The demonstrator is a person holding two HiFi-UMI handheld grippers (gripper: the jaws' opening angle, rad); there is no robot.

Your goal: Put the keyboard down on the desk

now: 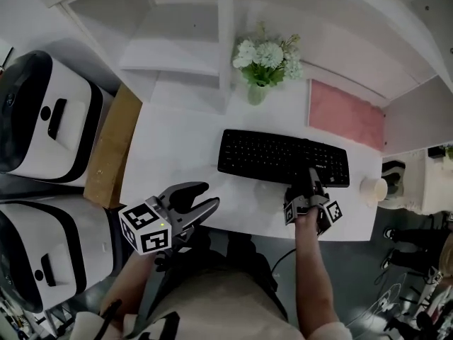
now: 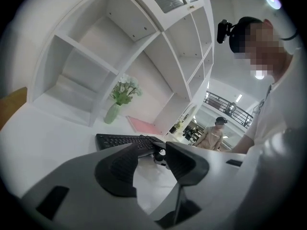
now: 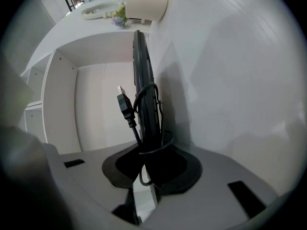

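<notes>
A black keyboard (image 1: 276, 154) lies across the white desk (image 1: 177, 147), in front of the vase. My right gripper (image 1: 311, 181) is shut on its near edge toward the right end. In the right gripper view the keyboard (image 3: 143, 80) runs edge-on between the jaws of the right gripper (image 3: 151, 159), with its cable looped there and the USB plug (image 3: 123, 102) hanging free. I cannot tell whether the held end touches the desk. My left gripper (image 1: 205, 197) stands open and empty at the desk's front edge, well left of the keyboard (image 2: 122, 140).
A vase of white flowers (image 1: 263, 66) and a pink mat (image 1: 345, 112) sit behind the keyboard. A white cup (image 1: 373, 188) stands at the desk's right end. White shelves (image 1: 184, 41) rise at the back. A wooden board (image 1: 113, 147) and white-and-black machines (image 1: 42, 119) are at left.
</notes>
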